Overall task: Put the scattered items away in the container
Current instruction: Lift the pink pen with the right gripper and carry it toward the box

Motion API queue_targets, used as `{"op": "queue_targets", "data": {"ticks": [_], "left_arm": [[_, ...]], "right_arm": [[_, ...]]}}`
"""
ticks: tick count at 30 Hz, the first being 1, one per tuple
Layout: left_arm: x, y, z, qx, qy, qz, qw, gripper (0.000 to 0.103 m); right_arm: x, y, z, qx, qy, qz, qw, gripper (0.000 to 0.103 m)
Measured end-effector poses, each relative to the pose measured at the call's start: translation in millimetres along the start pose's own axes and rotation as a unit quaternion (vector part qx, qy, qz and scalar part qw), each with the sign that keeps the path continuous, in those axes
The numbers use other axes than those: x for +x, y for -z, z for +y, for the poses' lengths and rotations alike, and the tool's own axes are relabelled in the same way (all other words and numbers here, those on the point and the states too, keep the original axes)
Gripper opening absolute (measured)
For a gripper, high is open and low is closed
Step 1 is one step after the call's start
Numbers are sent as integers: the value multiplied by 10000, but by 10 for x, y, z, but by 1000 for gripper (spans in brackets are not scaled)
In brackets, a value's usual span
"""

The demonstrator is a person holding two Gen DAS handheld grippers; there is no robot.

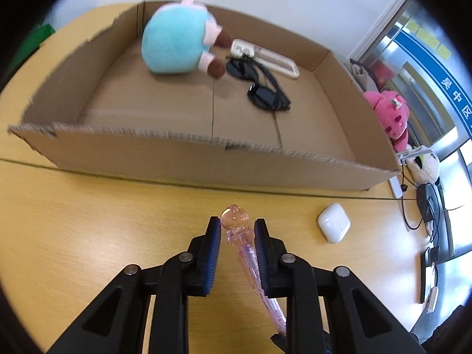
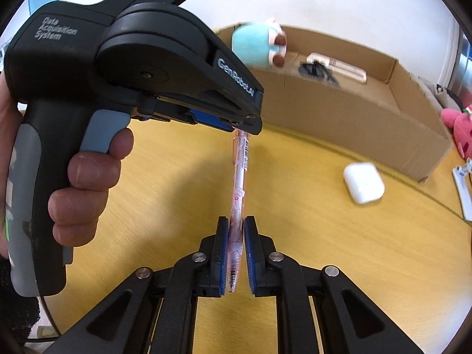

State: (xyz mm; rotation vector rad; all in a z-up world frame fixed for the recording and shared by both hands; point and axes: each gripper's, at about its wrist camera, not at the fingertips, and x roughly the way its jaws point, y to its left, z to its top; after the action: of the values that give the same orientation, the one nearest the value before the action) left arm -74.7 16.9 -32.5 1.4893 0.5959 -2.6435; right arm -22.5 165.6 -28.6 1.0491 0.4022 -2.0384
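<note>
A pink pen [image 1: 249, 261] with a bear-shaped top is held above the wooden table [image 1: 88, 215]. My left gripper [image 1: 237, 227] is around its upper part with a gap on both sides, so it is open. My right gripper [image 2: 236, 227] is shut on the pen's [image 2: 240, 183] lower end. The left gripper's body [image 2: 165, 67] fills the upper left of the right wrist view. The cardboard box [image 1: 188, 153] behind holds a blue plush toy [image 1: 174, 41], black sunglasses [image 1: 262, 88] and a white case [image 1: 265, 57]. A white earbud case [image 1: 334, 221] lies on the table.
Pink plush toys [image 1: 391, 115] and a white plush [image 1: 424, 168] sit right of the box. Cables and small devices [image 1: 427, 209] lie at the table's right edge. A hand [image 2: 88, 177] grips the left gripper's handle.
</note>
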Motion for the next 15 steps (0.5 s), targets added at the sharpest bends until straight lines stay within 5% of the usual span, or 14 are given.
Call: {"op": "queue_targets", "data": {"ticks": [15], "left_arm": [[-572, -578, -503, 660, 15, -687, 9955, 21]], "right_arm": [[-556, -280, -79, 262, -51, -943, 9952, 11]]}}
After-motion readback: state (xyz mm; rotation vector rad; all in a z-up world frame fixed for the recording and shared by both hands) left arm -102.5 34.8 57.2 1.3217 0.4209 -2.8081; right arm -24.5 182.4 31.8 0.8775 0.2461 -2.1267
